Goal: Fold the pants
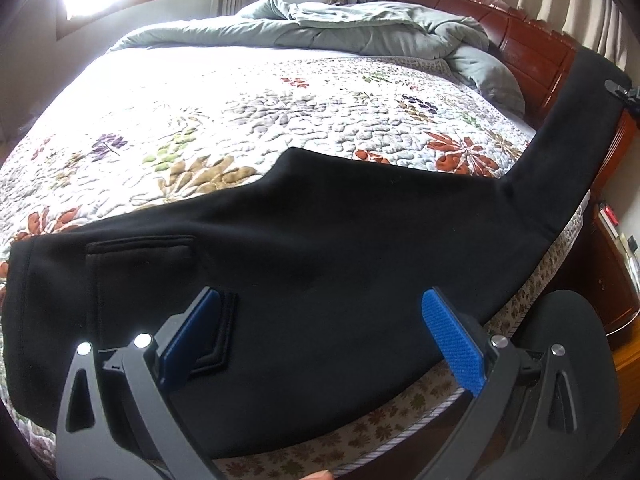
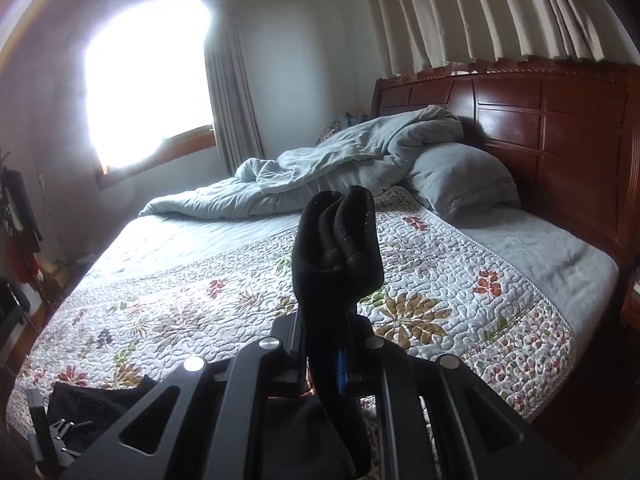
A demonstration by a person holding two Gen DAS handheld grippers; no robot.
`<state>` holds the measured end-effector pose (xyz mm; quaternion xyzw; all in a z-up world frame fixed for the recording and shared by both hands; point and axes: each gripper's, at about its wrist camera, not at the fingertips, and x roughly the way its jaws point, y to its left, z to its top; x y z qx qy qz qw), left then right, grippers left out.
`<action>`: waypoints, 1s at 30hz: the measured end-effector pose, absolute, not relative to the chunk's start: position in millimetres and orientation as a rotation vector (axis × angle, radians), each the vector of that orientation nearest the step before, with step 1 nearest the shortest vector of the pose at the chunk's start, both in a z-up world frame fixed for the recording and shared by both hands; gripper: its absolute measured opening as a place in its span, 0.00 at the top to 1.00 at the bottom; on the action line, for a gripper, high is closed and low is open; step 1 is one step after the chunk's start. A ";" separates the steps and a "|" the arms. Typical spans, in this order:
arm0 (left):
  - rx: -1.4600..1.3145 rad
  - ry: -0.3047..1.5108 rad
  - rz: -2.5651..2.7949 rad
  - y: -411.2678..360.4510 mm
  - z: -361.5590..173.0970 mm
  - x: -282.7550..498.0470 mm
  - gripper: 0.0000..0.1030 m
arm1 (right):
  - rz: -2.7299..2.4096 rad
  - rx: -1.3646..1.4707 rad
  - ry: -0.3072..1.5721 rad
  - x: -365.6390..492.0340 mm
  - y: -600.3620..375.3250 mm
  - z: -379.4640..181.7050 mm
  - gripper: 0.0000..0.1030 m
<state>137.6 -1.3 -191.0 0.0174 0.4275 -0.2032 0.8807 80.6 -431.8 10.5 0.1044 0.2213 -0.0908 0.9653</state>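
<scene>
The black pants lie folded lengthwise near the front edge of the bed, on a quilted floral bedspread. The waistband end sits at the left of the left wrist view, with a patch pocket showing on the upper layer. The leg end rises off the quilt toward the upper right, lifted clear of the mattress.

The left gripper hovers above the seat area of the pants with its jaws spread wide; its blue pads stand apart and nothing sits between them.

The right gripper has its jaws pinched together on the cuff end of the pants, which bunches up above the fingers and hangs down below them. In the left wrist view the same gripper is just visible at the far right edge, clamped on the raised leg tip.

A crumpled pale grey-green duvet is heaped at the far side of the bed beside a pillow, both against the reddish wooden headboard. A bright window washes out the left of the room, so detail there is probably lost. Pleated curtains hang behind the headboard.
</scene>
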 end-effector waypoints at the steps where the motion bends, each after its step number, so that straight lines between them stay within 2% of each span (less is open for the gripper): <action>1: 0.035 0.885 -0.423 0.1 -190.2 137.0 0.03 | -0.181 0.201 0.448 81.0 -427.5 10.6 0.90; 30: -0.039 0.890 -0.408 25.4 -195.8 139.1 0.03 | -0.088 -0.017 0.463 95.7 -345.0 2.9 0.90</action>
